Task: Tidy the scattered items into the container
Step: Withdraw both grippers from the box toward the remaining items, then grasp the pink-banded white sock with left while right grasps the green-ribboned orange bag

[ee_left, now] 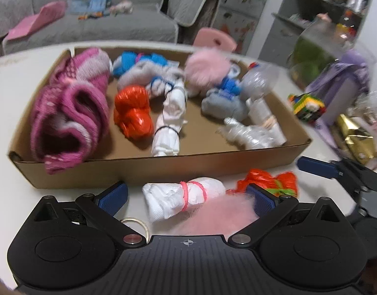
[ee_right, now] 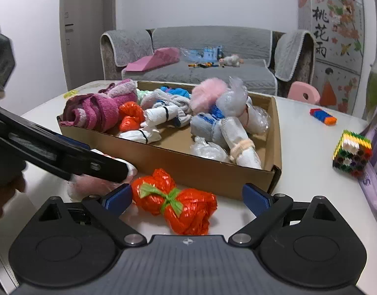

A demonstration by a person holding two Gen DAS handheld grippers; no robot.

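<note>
1. My right tongs (ee_right: 187, 198) gape wide around the orange bundle (ee_right: 176, 209); my left tongs (ee_left: 186, 194) stand apart around a white bundle (ee_left: 181, 199).
2. Both lie just before the cardboard box (ee_right: 200, 172) rim.
3. Bare table (ee_right: 306, 142) right.
4. Fridge cover (ee_right: 331, 36) reads 桃花雨.

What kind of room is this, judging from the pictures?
Most likely a home living room: a grey sofa stands behind the white table, and a fridge covered in a flowered cloth stands beside it.
</note>
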